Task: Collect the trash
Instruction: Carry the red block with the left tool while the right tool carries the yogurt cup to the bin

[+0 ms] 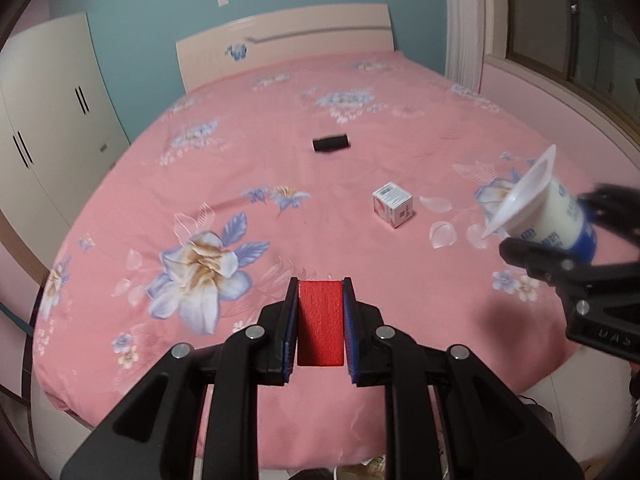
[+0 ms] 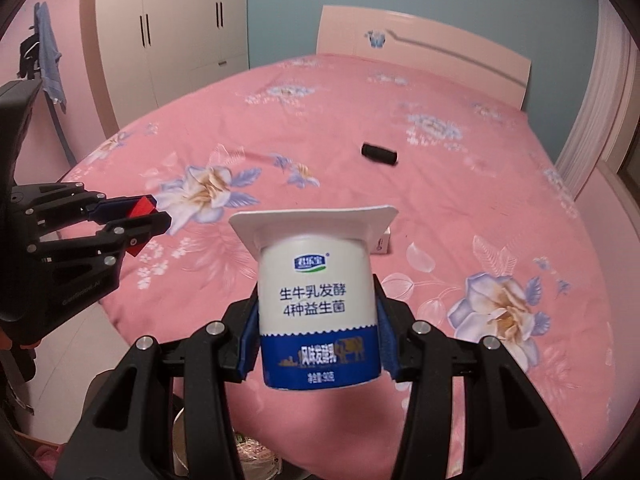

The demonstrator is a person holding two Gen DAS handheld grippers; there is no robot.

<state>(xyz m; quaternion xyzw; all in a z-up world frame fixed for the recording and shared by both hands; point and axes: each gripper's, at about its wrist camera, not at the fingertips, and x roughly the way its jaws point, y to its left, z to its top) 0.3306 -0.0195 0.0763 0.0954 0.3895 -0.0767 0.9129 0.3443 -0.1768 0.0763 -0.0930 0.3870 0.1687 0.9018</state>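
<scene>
While the left gripper (image 1: 320,320) hovers over the near edge of the bed (image 1: 360,92), its jaws are clenched on a red rectangular foam block (image 1: 320,322), which fills the gap between the blue pads; the same block shows as a red corner (image 2: 141,209) between the black fingers in the right wrist view. Off to its right, the right gripper (image 2: 318,320) has its jaws clamped on a white plastic yogurt cup with a blue band and printed Chinese lettering (image 2: 318,304), gripped on the lower half of its wall. From the left wrist view that cup (image 1: 548,212) is tilted, its wide square rim turned toward the middle of the bed, and it is held above the sheet rather than resting on it.

On the pink floral bed sheet (image 1: 224,208) lies a small white printed carton cube (image 1: 393,204), near the held cup; in the right wrist view only a sliver of it (image 2: 383,243) peeks out behind the cup's rim. Farther up the bed, well apart from the cube, lies a short black cylinder on its side (image 1: 331,143), also seen beyond the cup (image 2: 379,153). A pale headboard (image 1: 288,36) stands against the teal wall, and cream wardrobe doors (image 1: 52,112) line the left side.
</scene>
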